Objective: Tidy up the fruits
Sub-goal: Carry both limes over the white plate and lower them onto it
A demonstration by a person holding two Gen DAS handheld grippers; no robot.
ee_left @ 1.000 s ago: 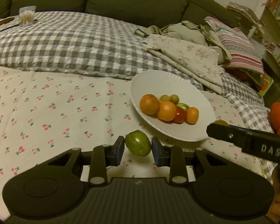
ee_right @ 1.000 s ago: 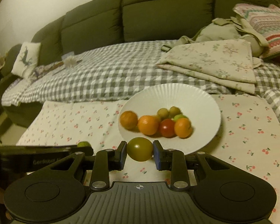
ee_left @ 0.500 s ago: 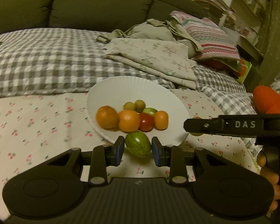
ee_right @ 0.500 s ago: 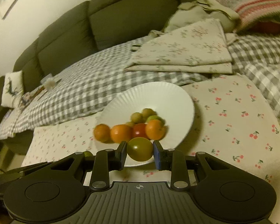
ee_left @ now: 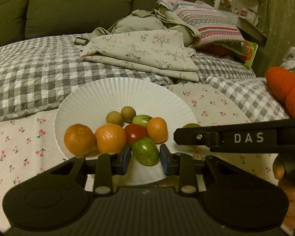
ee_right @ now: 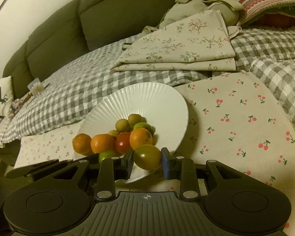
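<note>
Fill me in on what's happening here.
A person is gathering fruit onto a white plate with two handheld grippers. The left gripper holds a green fruit and the right gripper a greenish tomato, both over the plate's near edge, beside the oranges and other fruit already there.
</note>
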